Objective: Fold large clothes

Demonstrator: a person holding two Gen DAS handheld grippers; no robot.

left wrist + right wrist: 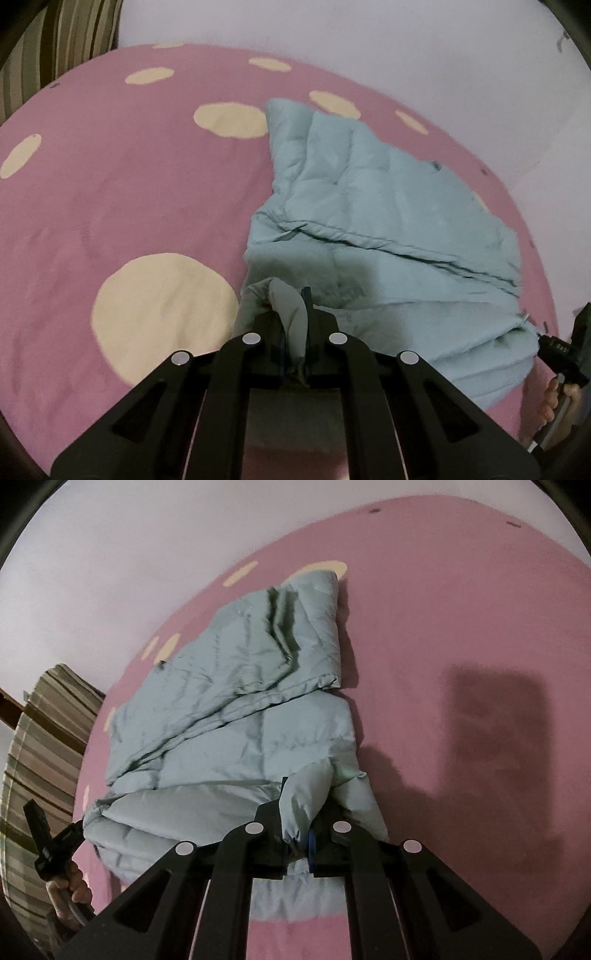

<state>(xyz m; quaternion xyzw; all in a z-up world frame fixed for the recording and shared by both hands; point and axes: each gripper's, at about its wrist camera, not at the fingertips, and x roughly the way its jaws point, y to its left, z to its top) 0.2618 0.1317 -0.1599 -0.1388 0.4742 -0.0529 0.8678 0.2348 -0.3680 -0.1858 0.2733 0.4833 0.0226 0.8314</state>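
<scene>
A pale blue padded jacket (373, 206) lies partly folded on a pink bed sheet (122, 206) with cream dots. My left gripper (293, 317) is shut on a bunched corner of the jacket at its near left edge. In the right wrist view the same jacket (236, 709) spreads away from me, and my right gripper (304, 812) is shut on a puffy fold of its near right corner. Both held corners are lifted off the sheet. Each gripper shows at the edge of the other's view: the right gripper (561, 350) and the left gripper (55, 842), each in a hand.
A striped brown and green pillow (55, 48) lies at the head of the bed, also visible in the right wrist view as a striped pillow (37, 760). A pale wall (406, 44) runs behind the bed. Bare pink sheet (461, 646) extends to the right of the jacket.
</scene>
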